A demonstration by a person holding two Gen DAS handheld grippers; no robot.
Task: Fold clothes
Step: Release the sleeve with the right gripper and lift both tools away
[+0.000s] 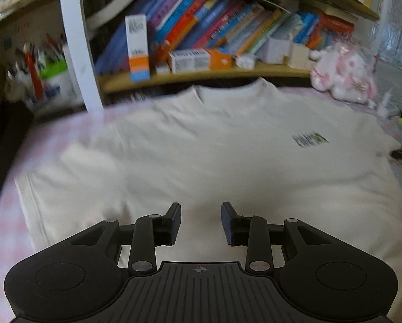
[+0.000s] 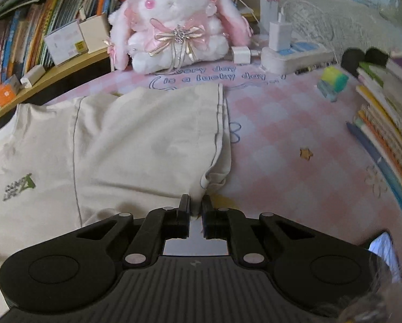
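Observation:
A cream T-shirt (image 1: 201, 156) with a small green and black chest logo (image 1: 310, 140) lies spread flat, front up, on a pink checked mat (image 1: 9, 215), collar towards the bookshelf. My left gripper (image 1: 201, 215) is open and empty, hovering over the shirt's lower middle. In the right wrist view the shirt's sleeve (image 2: 152, 140) lies flat towards the plush rabbit. My right gripper (image 2: 196, 204) is shut on the sleeve's near hem corner, with the cloth pinched between the fingers.
A white and pink plush rabbit (image 2: 174, 27) sits at the mat's far edge (image 2: 295, 134). A power strip with chargers (image 2: 287, 51) and a yellow-green eraser (image 2: 332, 80) lie right of it. Stacked books (image 2: 384, 123) line the right side. A bookshelf (image 1: 206, 37) stands behind the shirt.

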